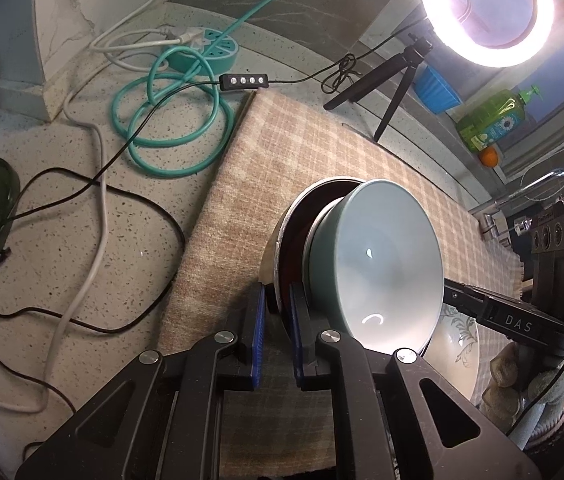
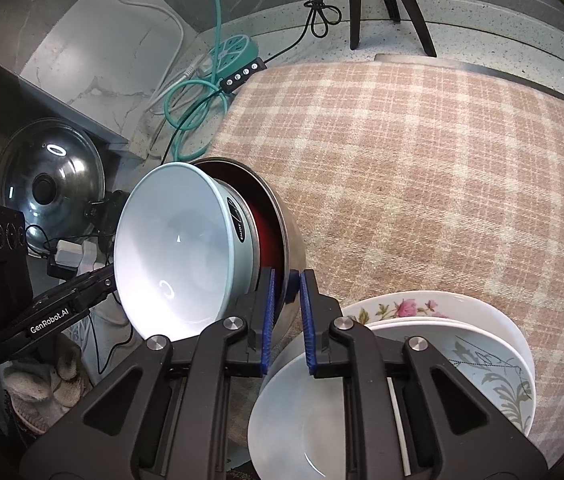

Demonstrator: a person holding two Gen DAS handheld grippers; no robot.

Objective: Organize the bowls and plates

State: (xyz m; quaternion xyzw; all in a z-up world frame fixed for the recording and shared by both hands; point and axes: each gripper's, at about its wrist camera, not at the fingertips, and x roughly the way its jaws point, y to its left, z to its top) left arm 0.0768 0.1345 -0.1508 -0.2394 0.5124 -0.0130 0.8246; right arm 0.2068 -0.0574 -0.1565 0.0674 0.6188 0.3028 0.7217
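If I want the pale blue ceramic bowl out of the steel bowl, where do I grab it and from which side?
Take the pale blue ceramic bowl by its thin flared rim, one pad inside and one outside, coming from its open mouth side. It sits nested and tipped in the red-lined steel bowl, so its body is largely buried while the rim stands clear. Both the left gripper and right gripper are clamped on the steel rim.

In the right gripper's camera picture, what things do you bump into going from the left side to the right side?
Pot lid → blue bowl → steel bowl → checked cloth; the plates sit at the lower right.
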